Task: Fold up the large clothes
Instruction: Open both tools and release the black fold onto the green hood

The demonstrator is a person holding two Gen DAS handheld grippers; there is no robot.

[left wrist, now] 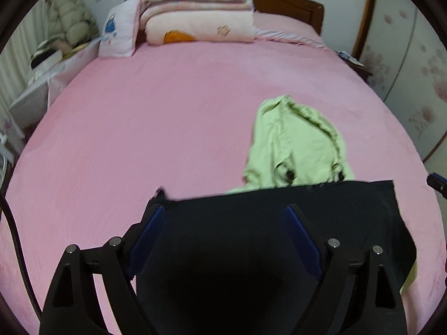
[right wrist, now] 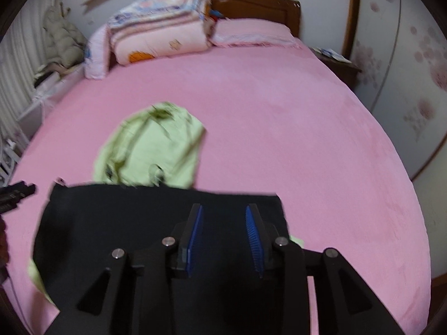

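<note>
- Black garment (left wrist: 279, 223) lay flat at near edge of pink bed (left wrist: 167, 125), straight far hem overlapping light green garment (left wrist: 296, 145).
- Wide bare pink expanse remained left, right and beyond.
- Left gripper (left wrist: 226, 217) spread wide above black cloth, gripping nothing.
- Right gripper (right wrist: 223, 217) parted narrowly, nothing pinched.
- Folded quilts (left wrist: 195, 8) stacked against wooden headboard (left wrist: 287, 5).
</note>
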